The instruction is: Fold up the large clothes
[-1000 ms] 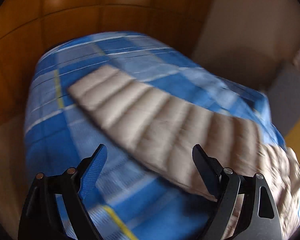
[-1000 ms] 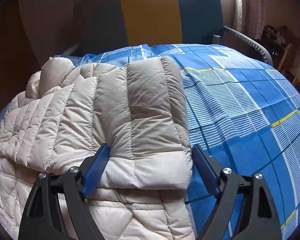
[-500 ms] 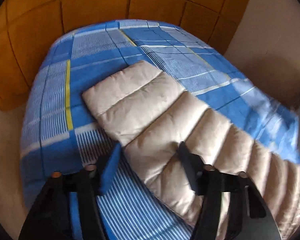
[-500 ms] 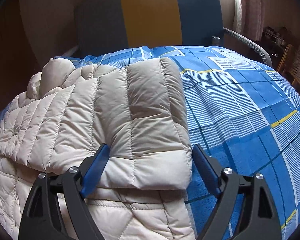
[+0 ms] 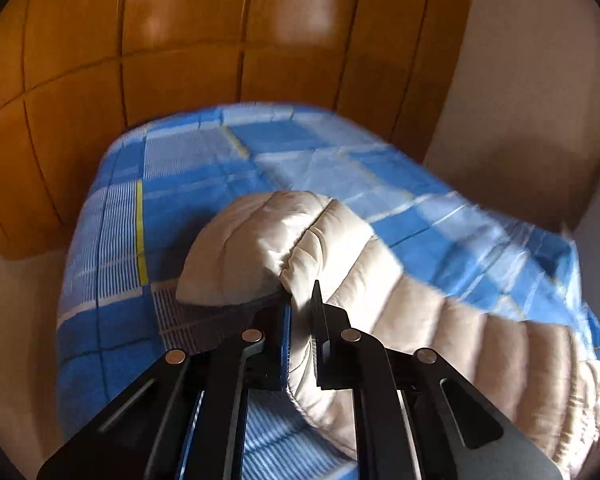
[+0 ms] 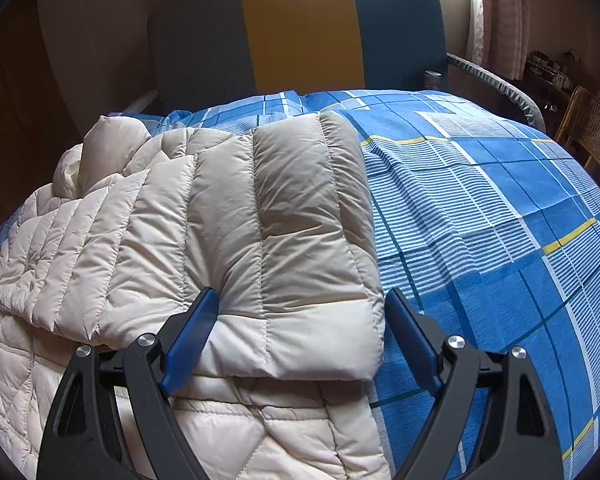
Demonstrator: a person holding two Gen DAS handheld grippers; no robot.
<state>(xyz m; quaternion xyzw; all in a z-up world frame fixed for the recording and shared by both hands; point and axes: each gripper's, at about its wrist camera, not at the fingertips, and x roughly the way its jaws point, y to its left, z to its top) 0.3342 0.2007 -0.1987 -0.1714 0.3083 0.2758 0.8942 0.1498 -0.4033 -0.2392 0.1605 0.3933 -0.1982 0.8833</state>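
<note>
Pinching the sleeve of the cream quilted puffer jacket (image 5: 380, 292) spread on the blue checked bedspread (image 5: 112, 240), the left gripper (image 5: 300, 320) risks slippery fabric sliding free; the right gripper (image 6: 300, 336) hovers wide apart over the folded sleeve.

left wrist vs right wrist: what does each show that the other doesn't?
Left wrist only: left gripper shut on a sleeve of the puffer jacket, wooden panelling behind. Right wrist only: right gripper open over the folded sleeve, chair, curtain. Both: beige jacket on the blue checked bedspread.
</note>
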